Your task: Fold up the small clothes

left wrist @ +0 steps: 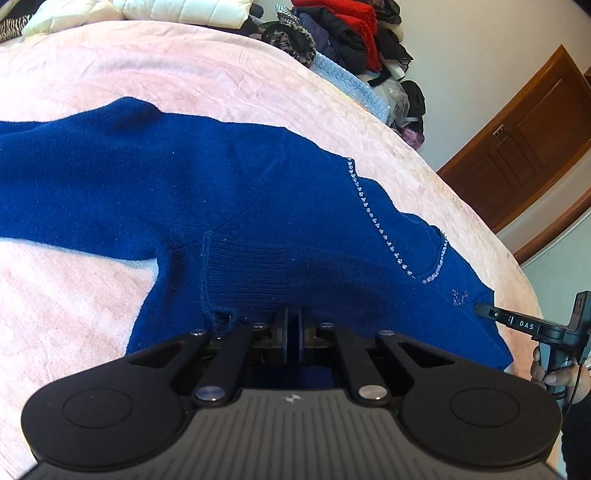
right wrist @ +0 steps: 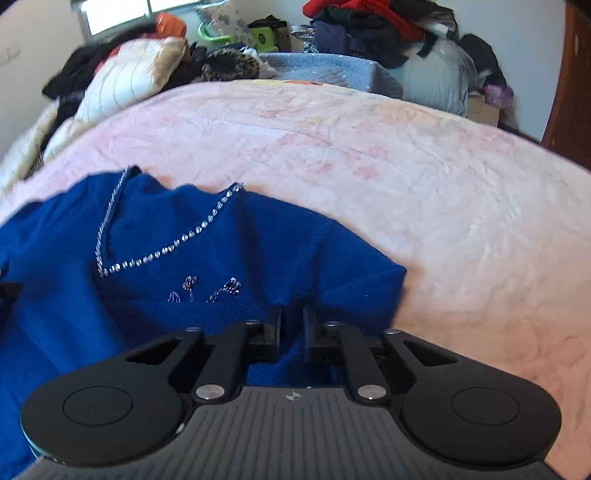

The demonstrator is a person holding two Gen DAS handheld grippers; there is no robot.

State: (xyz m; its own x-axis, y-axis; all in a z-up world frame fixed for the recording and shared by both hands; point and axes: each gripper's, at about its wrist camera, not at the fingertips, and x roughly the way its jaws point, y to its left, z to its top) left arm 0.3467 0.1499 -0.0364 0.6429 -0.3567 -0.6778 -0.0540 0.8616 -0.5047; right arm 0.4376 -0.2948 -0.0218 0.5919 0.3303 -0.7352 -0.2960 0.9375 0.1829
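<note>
Blue knit, a small sweater (left wrist: 229,192) trimmed with a line of rhinestones (left wrist: 373,218), lies spread across the pink blanket (left wrist: 184,74) of the bed, its ribbed cuff folded in toward the near side; the left hand-held gripper (left wrist: 291,325) is clamped shut on the knit just beyond that cuff; the right hand-held gripper (right wrist: 291,325) is closed on the near right edge of the fabric, below the beaded motif (right wrist: 207,288). Risk, as I judge it: each grip takes only a thin pinch of soft wool, so an uneven pull could slip one corner free and skew the fold; the stones could snag the knit; the clothes heap (right wrist: 369,22) at the far end could catch a dragged hem.
</note>
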